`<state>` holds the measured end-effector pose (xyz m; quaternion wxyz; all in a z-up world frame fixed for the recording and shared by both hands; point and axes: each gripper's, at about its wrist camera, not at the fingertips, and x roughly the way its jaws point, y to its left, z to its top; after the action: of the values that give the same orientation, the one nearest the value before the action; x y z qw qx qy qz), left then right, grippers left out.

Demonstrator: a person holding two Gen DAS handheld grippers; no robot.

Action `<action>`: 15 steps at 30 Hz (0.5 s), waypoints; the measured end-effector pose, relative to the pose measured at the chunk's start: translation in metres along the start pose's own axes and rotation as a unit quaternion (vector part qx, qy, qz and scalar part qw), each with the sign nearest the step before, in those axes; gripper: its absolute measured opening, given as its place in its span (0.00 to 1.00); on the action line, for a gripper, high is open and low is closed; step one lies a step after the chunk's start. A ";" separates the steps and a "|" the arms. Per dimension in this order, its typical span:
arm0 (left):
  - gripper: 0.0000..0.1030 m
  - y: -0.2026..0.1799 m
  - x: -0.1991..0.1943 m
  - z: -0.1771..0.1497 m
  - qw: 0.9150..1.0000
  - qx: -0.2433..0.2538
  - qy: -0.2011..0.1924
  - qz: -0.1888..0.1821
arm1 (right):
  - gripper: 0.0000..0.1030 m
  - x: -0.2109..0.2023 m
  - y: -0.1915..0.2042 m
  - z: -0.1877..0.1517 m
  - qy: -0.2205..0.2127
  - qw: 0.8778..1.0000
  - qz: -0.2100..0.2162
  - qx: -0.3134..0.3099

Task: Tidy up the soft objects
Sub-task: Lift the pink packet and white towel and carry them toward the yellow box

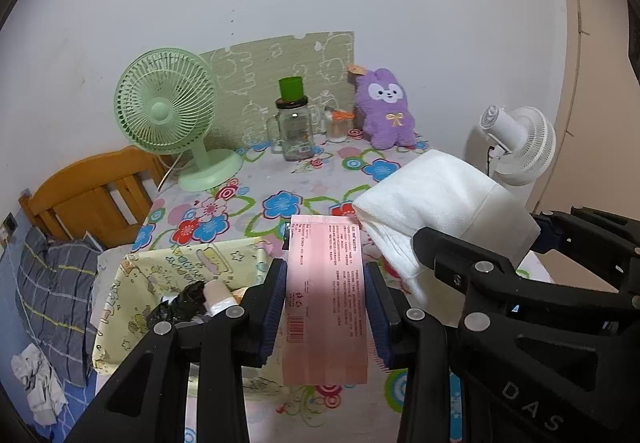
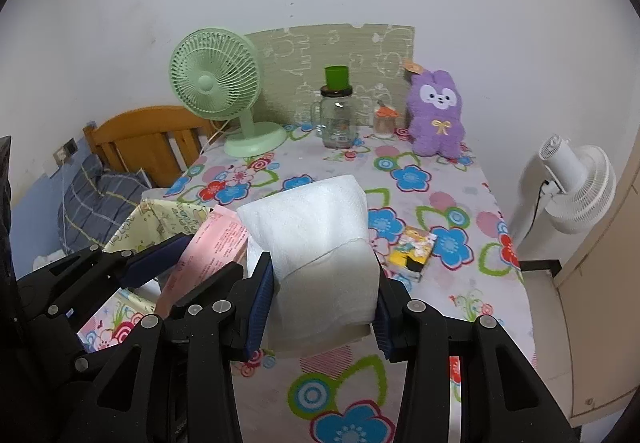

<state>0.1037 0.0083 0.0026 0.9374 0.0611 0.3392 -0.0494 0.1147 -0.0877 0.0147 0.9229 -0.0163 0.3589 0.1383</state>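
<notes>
My left gripper (image 1: 326,307) is shut on a pink soft pack (image 1: 326,295) with printed text, held above the table's near left edge; the pack also shows in the right wrist view (image 2: 208,255). My right gripper (image 2: 322,307) is shut on a white soft tissue pack (image 2: 316,239), held above the table just right of the pink pack; it also shows in the left wrist view (image 1: 432,203). A yellow cartoon-print fabric bin (image 1: 160,283) sits below and left of the pink pack. A purple plush bunny (image 2: 436,115) stands at the table's far right.
A green desk fan (image 1: 168,115), a glass jar with a green cup on it (image 1: 294,123) and a small bottle (image 1: 338,125) stand at the back of the floral tablecloth (image 2: 440,211). A small yellow packet (image 2: 414,251) lies right of my right gripper. A white fan (image 2: 576,187) stands beyond the right edge.
</notes>
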 end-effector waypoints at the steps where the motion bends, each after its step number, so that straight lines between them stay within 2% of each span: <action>1: 0.38 0.002 0.000 0.000 1.000 0.000 0.000 0.001 | 0.45 0.001 0.003 0.001 0.000 1.000 0.000 -0.002; 15: 0.38 0.049 0.010 -0.004 0.999 -0.011 0.005 0.035 | 0.45 0.029 0.050 0.015 0.015 0.999 0.023 -0.023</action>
<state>0.1158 0.0569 -0.0026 0.9374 0.0625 0.3424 -0.0125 0.1322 -0.0308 0.0099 0.9132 -0.0315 0.3701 0.1675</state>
